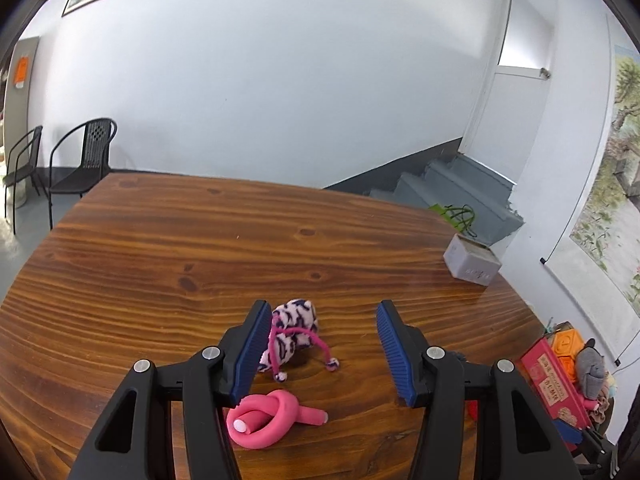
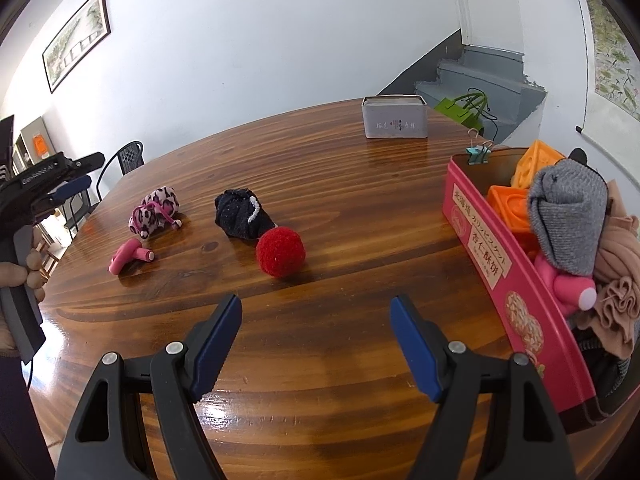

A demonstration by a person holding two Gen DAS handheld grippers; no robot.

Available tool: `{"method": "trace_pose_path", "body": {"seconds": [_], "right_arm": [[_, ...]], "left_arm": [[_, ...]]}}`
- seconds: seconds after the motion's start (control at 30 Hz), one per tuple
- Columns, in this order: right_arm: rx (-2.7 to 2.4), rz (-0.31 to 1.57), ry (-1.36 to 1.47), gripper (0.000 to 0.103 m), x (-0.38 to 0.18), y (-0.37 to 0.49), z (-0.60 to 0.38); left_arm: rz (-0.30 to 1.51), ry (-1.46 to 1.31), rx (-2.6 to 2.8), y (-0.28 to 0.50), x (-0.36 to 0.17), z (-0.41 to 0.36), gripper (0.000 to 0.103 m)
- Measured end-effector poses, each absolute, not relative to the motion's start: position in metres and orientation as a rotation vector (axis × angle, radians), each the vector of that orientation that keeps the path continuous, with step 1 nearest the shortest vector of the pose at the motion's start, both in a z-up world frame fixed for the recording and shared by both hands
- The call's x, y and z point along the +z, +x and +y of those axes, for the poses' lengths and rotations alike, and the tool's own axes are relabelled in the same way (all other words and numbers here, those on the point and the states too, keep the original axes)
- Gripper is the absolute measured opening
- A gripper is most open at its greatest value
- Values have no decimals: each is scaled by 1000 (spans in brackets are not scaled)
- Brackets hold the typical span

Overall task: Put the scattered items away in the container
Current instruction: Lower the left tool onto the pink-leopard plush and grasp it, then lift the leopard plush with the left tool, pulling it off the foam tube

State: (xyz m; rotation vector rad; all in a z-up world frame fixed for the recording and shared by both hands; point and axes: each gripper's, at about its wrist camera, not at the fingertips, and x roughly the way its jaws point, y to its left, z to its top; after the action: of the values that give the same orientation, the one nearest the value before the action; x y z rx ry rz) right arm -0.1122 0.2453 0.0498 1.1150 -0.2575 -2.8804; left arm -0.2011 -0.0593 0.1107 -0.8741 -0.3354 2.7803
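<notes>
A pink-and-black patterned pouch [image 1: 294,328] lies on the wooden table, just ahead of my open left gripper [image 1: 320,350], beside its left pad. A knotted pink foam curler [image 1: 268,416] lies below the pads. In the right wrist view the pouch [image 2: 154,210], the curler [image 2: 128,258], a black cloth bundle [image 2: 240,216] and a red pompom [image 2: 281,252] lie scattered. My right gripper [image 2: 316,346] is open and empty above bare table. The pink tin container [image 2: 516,304] at right holds orange blocks, a grey sock and other items. The left gripper [image 2: 60,192] shows at far left.
A grey tin box [image 2: 394,118] stands at the far side of the table; it also shows in the left wrist view [image 1: 472,260]. Binder clips [image 2: 478,152] sit at the container's far end. Black chairs [image 1: 80,164] stand beyond the table. Stairs [image 1: 448,184] rise behind.
</notes>
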Motion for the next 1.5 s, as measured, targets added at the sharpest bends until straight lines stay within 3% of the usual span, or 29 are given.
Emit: {"method": "trace_pose_path", "body": {"seconds": [0.13, 0.7, 0.77, 0.83, 1.07, 1.5], "right_arm": [[-2880, -263, 1107, 80, 51, -112, 245], [-2783, -272, 1181, 80, 43, -117, 235], [-2778, -261, 1181, 80, 43, -116, 233], [-2778, -252, 1176, 80, 44, -115, 231], [-2806, -248, 1153, 80, 47, -114, 234], [-2868, -288, 1128, 80, 49, -117, 249]], "left_arm": [[-318, -945, 2774, -220, 91, -61, 82], [-259, -1274, 2646, -299, 24, -60, 82], [-237, -1299, 2632, -302, 18, -56, 55], [-201, -1288, 2646, -300, 18, -53, 51], [-218, -1229, 2682, -282, 29, -49, 49], [-260, -910, 2768, -200, 109, -45, 49]]}}
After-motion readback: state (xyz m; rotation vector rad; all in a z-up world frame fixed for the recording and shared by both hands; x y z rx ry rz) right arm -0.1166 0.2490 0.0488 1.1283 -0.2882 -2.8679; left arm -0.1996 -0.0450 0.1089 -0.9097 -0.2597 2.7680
